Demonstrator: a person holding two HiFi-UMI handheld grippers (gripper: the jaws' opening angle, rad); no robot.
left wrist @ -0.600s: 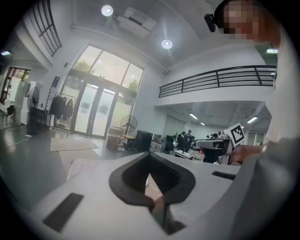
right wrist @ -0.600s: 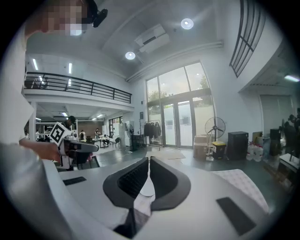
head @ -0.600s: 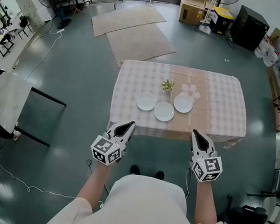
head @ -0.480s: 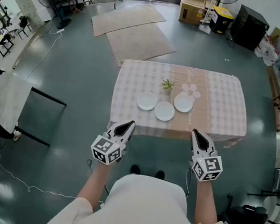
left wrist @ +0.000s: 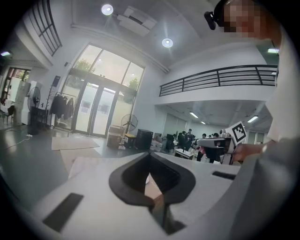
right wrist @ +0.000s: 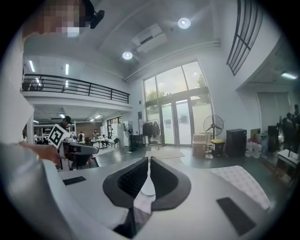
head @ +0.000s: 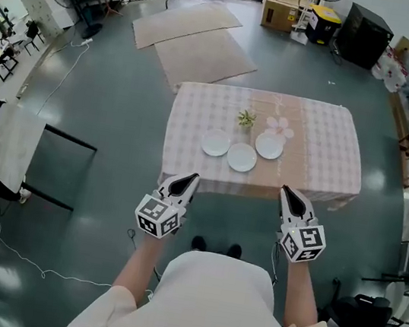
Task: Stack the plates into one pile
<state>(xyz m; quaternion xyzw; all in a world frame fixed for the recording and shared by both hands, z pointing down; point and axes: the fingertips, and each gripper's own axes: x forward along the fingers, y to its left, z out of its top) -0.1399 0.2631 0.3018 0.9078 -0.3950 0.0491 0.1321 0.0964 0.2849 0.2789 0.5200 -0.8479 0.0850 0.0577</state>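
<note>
Nearest to me, my left gripper (head: pixel 186 182) and my right gripper (head: pixel 290 198) hang side by side in front of my body, over the floor (head: pixel 118 122) and short of the near edge of the tabletop (head: pixel 328 163). Each points slightly down toward it. Both pairs of fingers (left wrist: pixel 132 174) are pressed together with nothing between them, so I judge the step in hand to be the approach and first pick; nothing is stacked yet. Past the edge, on the checked cloth, three plates lie flat in a shallow row near the middle. The middle plate (head: pixel 242 157) is closest to me, the left plate (head: pixel 215 143) sits just beside it, and the right plate (head: pixel 269 146) lies a little apart on the other side. I cannot tell whether the left and middle rims touch. To do this well I should spread the fingers before I reach the cloth and come in low and nearly level. I should take a plate by its rim on the side facing me, one finger under and one over, since a flat plate offers no other hold. I would use the middle plate as the base and bring the outer ones onto it, lowering each centred before letting go. Farther back, just behind the row, stands a small green sprig (head: pixel 246 118). Lifting each plate straight up before moving it sideways should clear the sprig.
</note>
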